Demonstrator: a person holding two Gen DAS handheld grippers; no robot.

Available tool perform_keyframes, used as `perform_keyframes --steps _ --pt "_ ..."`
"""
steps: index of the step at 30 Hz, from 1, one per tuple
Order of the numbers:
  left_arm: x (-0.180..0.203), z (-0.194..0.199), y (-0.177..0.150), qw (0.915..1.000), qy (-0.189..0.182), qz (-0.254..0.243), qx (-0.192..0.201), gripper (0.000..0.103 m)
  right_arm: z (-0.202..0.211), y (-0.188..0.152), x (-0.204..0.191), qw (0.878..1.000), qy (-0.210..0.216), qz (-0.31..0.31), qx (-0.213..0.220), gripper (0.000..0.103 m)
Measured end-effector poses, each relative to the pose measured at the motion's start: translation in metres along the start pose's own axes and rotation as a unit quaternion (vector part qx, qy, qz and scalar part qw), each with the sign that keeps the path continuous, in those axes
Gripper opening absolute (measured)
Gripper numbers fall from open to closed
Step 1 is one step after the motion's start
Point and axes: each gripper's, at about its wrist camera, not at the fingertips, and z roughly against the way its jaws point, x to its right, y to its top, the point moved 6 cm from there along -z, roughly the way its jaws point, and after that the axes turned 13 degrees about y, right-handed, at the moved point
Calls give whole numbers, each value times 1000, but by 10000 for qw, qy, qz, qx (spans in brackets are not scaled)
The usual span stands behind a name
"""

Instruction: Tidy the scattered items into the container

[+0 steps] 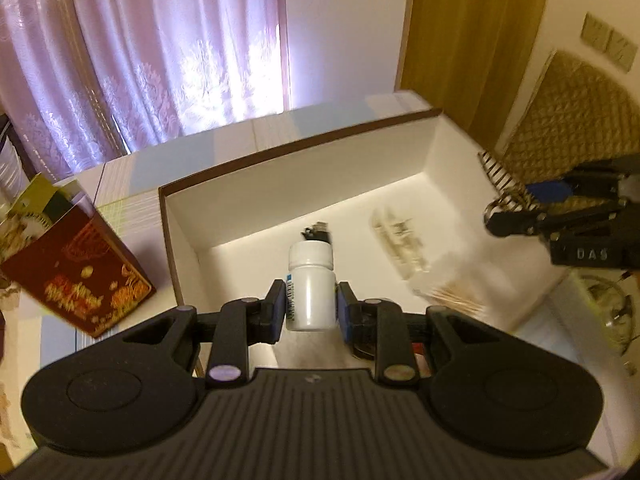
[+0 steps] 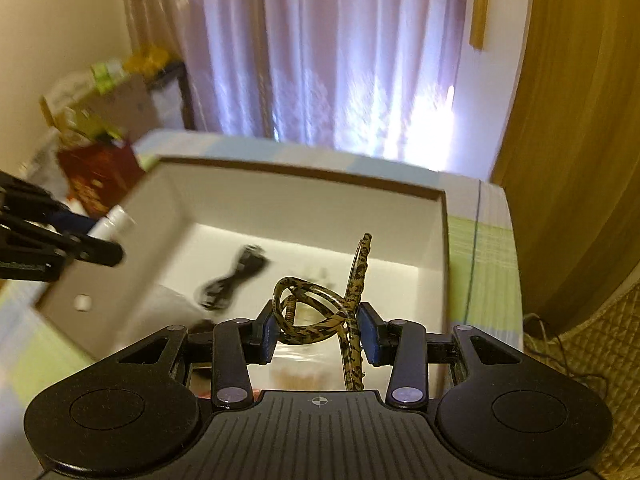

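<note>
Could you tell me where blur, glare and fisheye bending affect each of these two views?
Left wrist view: the white bottle is sharp, the pale items on the box floor smear, and the curtain glares. Right wrist view: the leopard-print hair clip is sharp, while the black cable and box's left wall blur. Both views bend straight edges.

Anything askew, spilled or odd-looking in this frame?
Nothing stands out. The left hand-held gripper holds a white bottle over the open box; the right hand-held gripper holds a tangled leopard-print cord above it. Items already inside are blurred.
</note>
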Motion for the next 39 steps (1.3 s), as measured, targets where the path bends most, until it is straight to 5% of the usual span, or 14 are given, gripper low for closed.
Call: perform_keyframes --steps 11,26,39 --pt "0 -88 15 9979 205 -137 -591 22 -55 13 36 9983 -233 136 -509 44" --pt "3 -132 16 9952 419 -255 -850 23 -75 20 46 9962 -378 453 -647 44" --pt "2 -126 19 9953 500 -295 -769 46 -82 17 42 9928 -510 802 -733 44"
